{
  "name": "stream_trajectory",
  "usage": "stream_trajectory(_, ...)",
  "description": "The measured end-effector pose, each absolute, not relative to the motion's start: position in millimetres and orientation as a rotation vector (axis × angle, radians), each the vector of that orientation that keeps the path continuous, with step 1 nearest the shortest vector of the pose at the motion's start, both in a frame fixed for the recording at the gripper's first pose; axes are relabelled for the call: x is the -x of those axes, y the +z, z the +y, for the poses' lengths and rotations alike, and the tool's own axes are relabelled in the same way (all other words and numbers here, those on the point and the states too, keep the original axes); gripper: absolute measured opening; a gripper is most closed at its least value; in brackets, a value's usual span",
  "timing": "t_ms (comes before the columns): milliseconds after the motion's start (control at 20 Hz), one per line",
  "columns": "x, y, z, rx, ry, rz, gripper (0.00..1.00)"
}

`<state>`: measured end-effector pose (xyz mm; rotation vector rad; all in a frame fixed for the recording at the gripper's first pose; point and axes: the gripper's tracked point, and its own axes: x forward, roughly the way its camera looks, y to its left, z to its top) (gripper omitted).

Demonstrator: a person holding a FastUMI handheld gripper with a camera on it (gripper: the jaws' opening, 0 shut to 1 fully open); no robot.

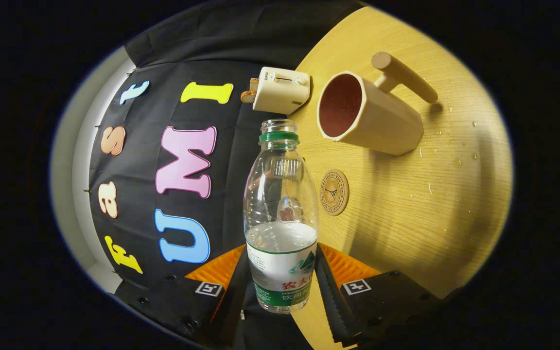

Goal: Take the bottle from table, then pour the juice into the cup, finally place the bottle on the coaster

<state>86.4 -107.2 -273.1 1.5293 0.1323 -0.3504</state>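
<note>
The gripper [282, 277] was clamped on the bottle [281, 214], a finger pressing on each side of its labelled lower body, so the bottle ran straight ahead along the fingers with its uncapped, green-ringed mouth pointing away from them. The whole view was rolled, the wooden table [406, 204] standing up on one side, which suggested the bottle was tipped well over, probably partway through the pour or coming back from it. The relation that mattered was the mouth to the cup [365, 114]: the cup lay beyond the mouth and off to the table side, its open rim facing toward the bottle, clearly apart from it. The round coaster [334, 192] sat closer, just beside the bottle's shoulder on the table. Some clear liquid remained low in the bottle. Droplets dotted the table near the cup. Whether the cup held any liquid could not be made out, and the bottle's base was hidden between the fingers. A small toaster [280, 90] stood beyond the mouth.
</note>
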Motion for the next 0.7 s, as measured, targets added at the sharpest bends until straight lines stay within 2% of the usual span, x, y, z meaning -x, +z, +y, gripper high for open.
stream_trajectory(700,-91.2,-270.2,-115.6,-1.684,-0.391,0.095,0.74)
